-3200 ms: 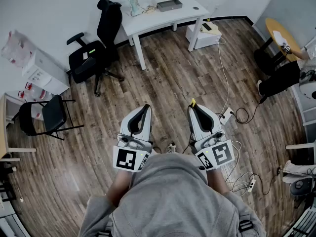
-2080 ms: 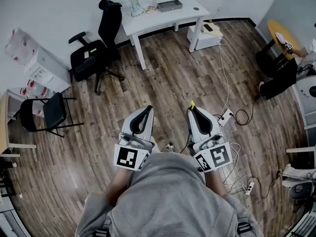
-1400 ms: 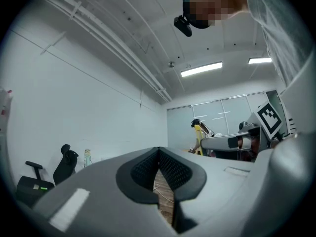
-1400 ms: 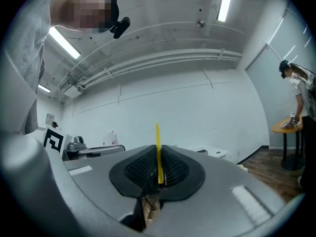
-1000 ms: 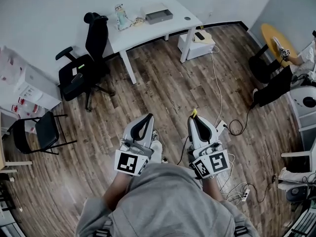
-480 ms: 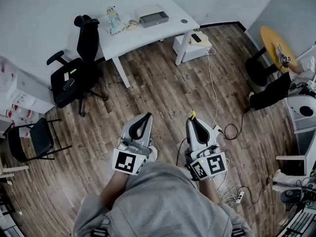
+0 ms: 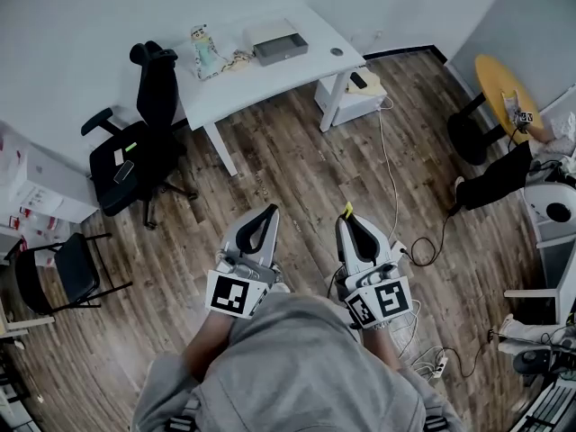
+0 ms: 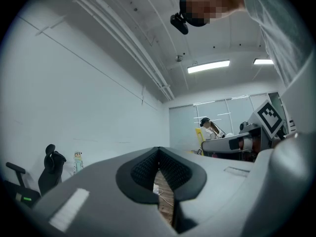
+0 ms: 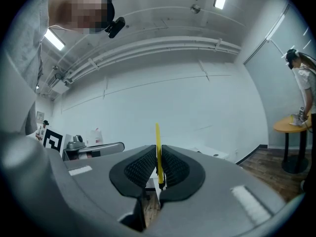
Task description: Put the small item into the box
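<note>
A thin yellow item (image 7: 348, 210) sticks up from my right gripper (image 7: 347, 216), whose jaws are shut on it. In the right gripper view the yellow item (image 9: 157, 149) stands upright between the ribbed pads, with the right gripper (image 9: 159, 171) closed around its lower end. My left gripper (image 7: 267, 212) is held beside it at waist height; the left gripper view shows the left gripper (image 8: 158, 168) shut with nothing in it. A shallow grey box (image 7: 278, 42) lies on the white desk (image 7: 270, 75) far ahead, well apart from both grippers.
A black office chair (image 7: 135, 142) stands left of the desk, a white drawer unit (image 7: 358, 97) under its right end. Cables (image 7: 396, 187) trail over the wooden floor at the right. A round yellow table (image 7: 508, 84) and a folding chair (image 7: 54, 273) flank the room.
The desk with the box has drifted left and then down-right in the head view as the person walks over the floor. Both grippers keep their pose and stay shut.
</note>
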The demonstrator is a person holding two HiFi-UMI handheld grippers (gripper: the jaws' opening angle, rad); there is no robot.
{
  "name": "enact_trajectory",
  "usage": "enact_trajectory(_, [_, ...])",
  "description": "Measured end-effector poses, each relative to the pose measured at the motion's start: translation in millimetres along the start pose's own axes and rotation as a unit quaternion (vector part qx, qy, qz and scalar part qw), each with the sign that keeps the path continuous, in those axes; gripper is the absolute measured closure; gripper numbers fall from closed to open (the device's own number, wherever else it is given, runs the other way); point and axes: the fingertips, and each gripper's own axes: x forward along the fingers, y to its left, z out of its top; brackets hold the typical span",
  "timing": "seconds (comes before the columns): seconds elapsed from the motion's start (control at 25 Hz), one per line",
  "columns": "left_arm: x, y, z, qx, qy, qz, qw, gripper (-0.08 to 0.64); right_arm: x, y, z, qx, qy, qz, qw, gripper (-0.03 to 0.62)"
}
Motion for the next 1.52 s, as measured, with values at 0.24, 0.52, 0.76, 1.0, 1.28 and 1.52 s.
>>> enact_trajectory(0.24, [10.9,12.5,-7.1,0.0,0.03,-0.013,0.9995,0.557,23.5,1.8,0.5,-0.001,0.0,0.003,1.0,0.54])
enact_trajectory(0.52, [7.7,26.4,-9.8,0.0,0.016,0.002,0.9999,0.557,33.5,6.5,-7.4,0.011,0.01,0.01,1.0,0.54])
enact_trajectory(0.76, [10.6,31.9,-13.1,0.002,0.019,0.012,0.9997,0.557,39.3,1.7,-10.1,0.009,0.014,0.017,1.0,0.54])
enact_trajectory(1.0, [27.2,41.1,-17.5,0.002,0.02,0.04,0.999,0.557,57.8,-17.1,-8.2,0.006,0.021,0.035,0.999,0.54])
enact_trajectory(1.28, [58.9,54.0,-27.0,0.003,0.041,0.064,0.9971,0.557,96.7,-42.1,-6.4,0.012,0.03,0.064,0.997,0.54])
enact_trajectory(1.52, [95.6,72.7,-30.0,0.004,0.027,0.088,0.9958,0.557,131.9,-72.5,-3.0,0.013,0.038,0.079,0.996,0.54])
